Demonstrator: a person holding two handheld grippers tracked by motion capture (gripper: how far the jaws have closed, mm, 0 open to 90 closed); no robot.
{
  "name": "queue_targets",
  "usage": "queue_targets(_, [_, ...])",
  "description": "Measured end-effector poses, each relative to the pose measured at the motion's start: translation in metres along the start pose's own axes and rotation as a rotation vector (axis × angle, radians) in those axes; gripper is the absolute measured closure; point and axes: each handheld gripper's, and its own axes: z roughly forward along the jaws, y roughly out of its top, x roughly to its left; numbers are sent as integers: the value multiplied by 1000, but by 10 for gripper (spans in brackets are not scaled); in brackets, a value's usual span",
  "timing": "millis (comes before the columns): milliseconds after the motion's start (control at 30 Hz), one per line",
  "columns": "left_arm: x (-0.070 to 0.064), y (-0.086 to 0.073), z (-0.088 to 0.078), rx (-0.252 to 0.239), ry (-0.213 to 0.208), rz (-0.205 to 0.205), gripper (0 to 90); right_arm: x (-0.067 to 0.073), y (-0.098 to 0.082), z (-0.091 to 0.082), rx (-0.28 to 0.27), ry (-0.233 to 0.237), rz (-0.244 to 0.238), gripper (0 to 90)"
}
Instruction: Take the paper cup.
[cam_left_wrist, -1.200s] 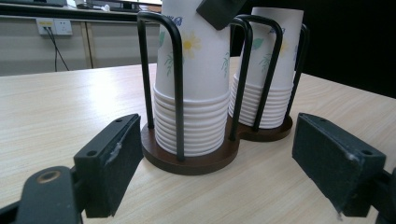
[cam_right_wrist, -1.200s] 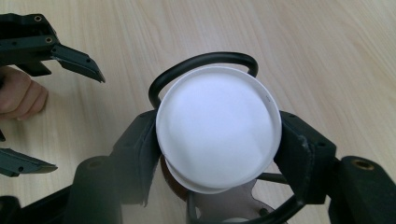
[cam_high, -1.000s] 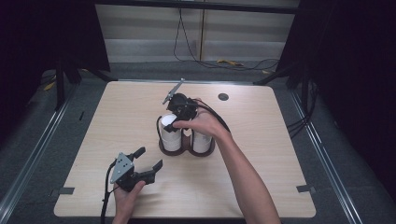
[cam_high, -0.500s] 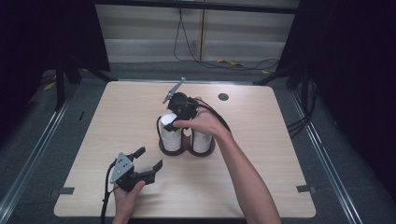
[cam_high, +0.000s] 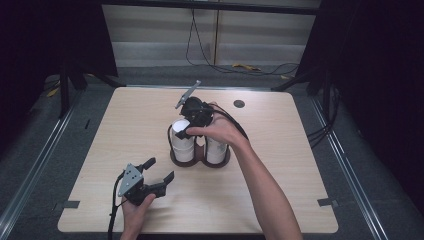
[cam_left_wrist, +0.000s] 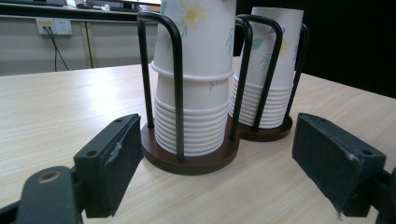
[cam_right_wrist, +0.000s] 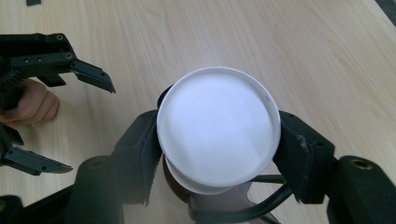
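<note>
At the rack (cam_high: 200, 161) mid-counter, the right gripper (cam_right_wrist: 218, 154) has its jaws clamped on the top cup (cam_right_wrist: 218, 127), light and crushable, best held near its stiff base; the left gripper (cam_high: 155, 176) gapes empty.

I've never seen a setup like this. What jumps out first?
Mid-table stands a dark wooden holder with black wire hoops, carrying two stacks of upturned flowered paper cups. From above, the right gripper clamps the top cup of the left-hand stack. Near the table's front edge, the left gripper rests with its jaws spread wide, empty.
</note>
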Motion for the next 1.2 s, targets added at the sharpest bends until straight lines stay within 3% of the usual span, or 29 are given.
queue_targets(433, [0,0,0,3,0,-1,161,0,-3,-15,-65,-3,-1,373])
queue_targets(767, [0,0,1,5,2,2,161,-4,-12,-23,-137,14,49,378])
queue_targets(1200, [0,1,1,12,-1,8,161,-3,-16,-34,-188,20,52,380])
